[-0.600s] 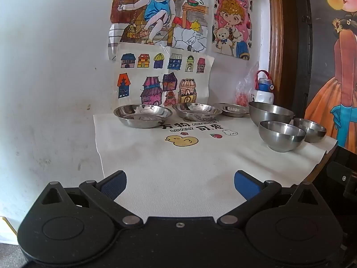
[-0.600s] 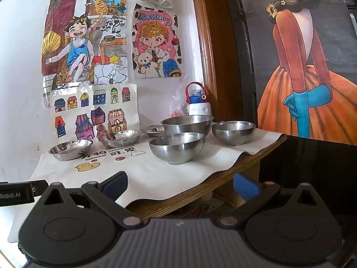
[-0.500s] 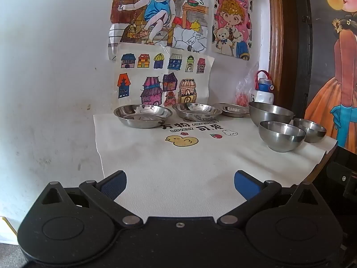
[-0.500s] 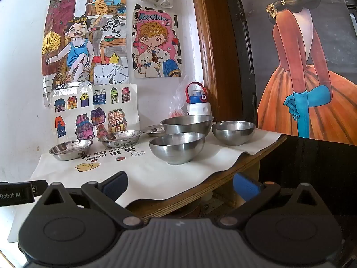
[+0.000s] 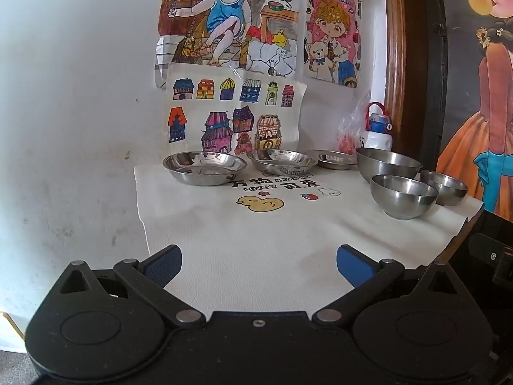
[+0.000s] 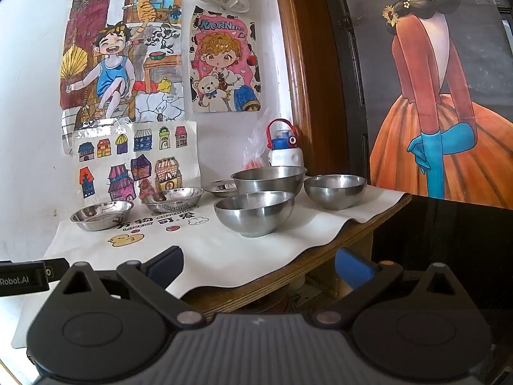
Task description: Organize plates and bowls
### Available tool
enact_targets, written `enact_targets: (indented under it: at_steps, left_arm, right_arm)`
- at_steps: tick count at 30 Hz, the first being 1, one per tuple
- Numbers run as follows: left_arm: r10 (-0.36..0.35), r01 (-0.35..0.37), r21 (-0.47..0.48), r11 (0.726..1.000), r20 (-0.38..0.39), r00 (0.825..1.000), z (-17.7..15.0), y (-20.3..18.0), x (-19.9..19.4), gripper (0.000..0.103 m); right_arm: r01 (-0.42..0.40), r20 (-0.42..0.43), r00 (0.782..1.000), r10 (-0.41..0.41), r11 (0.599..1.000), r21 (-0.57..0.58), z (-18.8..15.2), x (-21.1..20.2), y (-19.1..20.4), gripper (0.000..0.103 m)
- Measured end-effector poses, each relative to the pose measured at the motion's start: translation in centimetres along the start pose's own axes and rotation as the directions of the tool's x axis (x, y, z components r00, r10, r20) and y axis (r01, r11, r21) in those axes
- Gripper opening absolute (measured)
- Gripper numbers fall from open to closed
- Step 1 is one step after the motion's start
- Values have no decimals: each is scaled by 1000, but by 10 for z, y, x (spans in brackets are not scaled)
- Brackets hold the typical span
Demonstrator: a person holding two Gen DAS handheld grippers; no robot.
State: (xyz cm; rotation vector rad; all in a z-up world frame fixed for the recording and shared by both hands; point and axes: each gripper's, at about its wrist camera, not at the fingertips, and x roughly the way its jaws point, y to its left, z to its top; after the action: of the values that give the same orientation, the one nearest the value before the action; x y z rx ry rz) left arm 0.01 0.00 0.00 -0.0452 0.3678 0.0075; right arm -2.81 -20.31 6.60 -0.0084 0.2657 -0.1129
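Three shallow steel plates line the back of the table: a left plate [image 5: 205, 167] [image 6: 102, 215], a middle plate [image 5: 281, 161] [image 6: 172, 198] and a small far plate [image 5: 333, 159] [image 6: 221, 188]. Three steel bowls stand to the right: a large bowl [image 5: 387, 164] [image 6: 268, 179], a nearer bowl [image 5: 403, 195] [image 6: 254, 212] and a small bowl [image 5: 443, 187] [image 6: 334, 190]. My left gripper [image 5: 259, 262] hangs open over the near part of the white mat. My right gripper [image 6: 259, 264] is open too, off the table's front edge, empty.
A white printed mat [image 5: 256, 240] covers the wooden table [image 6: 320, 263]. A small red-and-blue bottle [image 6: 283, 147] and a plastic bag stand in the back right corner. The wall with drawings is right behind the plates. A dark surface [image 6: 449, 240] lies right of the table.
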Motion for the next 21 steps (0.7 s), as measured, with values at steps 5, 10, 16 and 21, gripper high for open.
enact_targets:
  at_steps: [5,10,16,21]
  left_arm:
    - [-1,1,0,1000,1,1000,0,0,0,102]
    - [-1,1,0,1000,2,1000,0,0,0,102]
    - [-1,1,0,1000,2,1000,0,0,0,102]
    - [-1,1,0,1000,3,1000,0,0,0,102]
  right_arm:
    - [0,1,1000,0,1000,0,0,0,-1,103]
    - [1,2,1000,-1,1000,1,0,0,-1,103]
    - [0,2,1000,0,1000,1,1,-1,-1,103]
    - [0,2,1000,0,1000,1,1,-1,-1,103]
